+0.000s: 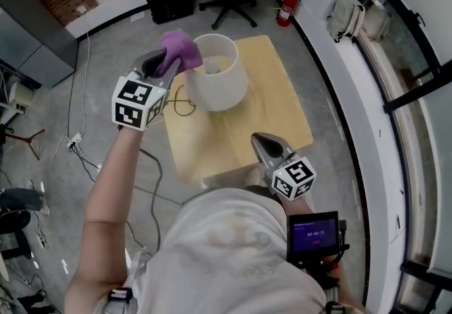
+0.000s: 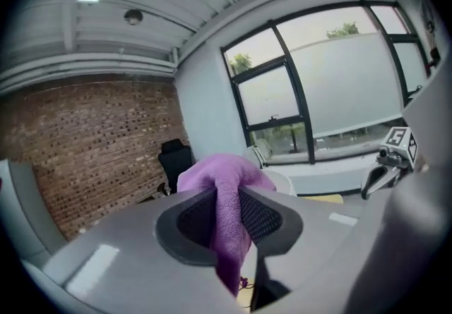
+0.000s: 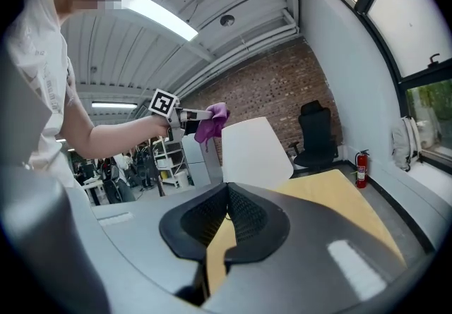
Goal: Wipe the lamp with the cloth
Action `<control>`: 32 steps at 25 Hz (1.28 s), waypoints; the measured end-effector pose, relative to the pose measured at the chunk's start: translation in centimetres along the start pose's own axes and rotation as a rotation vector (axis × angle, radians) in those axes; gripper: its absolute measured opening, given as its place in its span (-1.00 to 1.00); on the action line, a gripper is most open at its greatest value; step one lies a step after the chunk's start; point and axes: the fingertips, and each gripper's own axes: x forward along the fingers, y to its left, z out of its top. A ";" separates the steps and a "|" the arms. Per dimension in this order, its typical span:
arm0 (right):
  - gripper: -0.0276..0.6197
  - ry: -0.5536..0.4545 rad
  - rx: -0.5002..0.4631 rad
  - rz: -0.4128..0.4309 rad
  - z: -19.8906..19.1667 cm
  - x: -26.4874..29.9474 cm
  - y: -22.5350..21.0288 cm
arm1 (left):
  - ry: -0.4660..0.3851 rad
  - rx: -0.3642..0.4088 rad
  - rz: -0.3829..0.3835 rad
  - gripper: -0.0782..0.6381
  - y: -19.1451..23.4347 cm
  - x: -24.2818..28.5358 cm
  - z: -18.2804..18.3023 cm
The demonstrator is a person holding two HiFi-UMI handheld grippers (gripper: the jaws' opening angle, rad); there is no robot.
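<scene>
Head view looks down on a white lamp [image 1: 220,74] that stands upright on a small wooden table [image 1: 282,118], toward its far side. The left gripper [image 1: 163,64] is raised to the height of the shade's top rim, on the shade's left side. Its jaws are closed on a purple cloth [image 1: 181,46]. In the left gripper view the cloth is pinched between the two pads, with a bunch standing out in front and a tail hanging below. In the head view the bunch lies at the rim of the shade, but I cannot tell if it really touches.

The right gripper [image 1: 263,142] waits near the table's near edge, well apart from the lamp. Its jaws are together and nothing is between them.

I judge the task to be at an early or middle point: the cloth is taken and brought to the lamp. How much of the shade is already wiped cannot be seen. The shade's side and the parts under it probably remain.
</scene>
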 end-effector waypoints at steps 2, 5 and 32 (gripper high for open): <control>-0.88 -0.015 -0.002 0.013 0.5 0.1 -0.8 | 0.106 0.084 -0.072 -0.54 -1.1 1.8 0.5; -0.87 -0.027 0.008 0.027 1.0 0.0 -2.3 | 0.269 0.224 -0.171 -0.54 -3.1 4.6 0.6; -0.87 -0.067 0.035 0.157 4.7 0.6 -13.6 | 1.005 0.501 -0.272 -0.55 -3.2 10.0 -4.4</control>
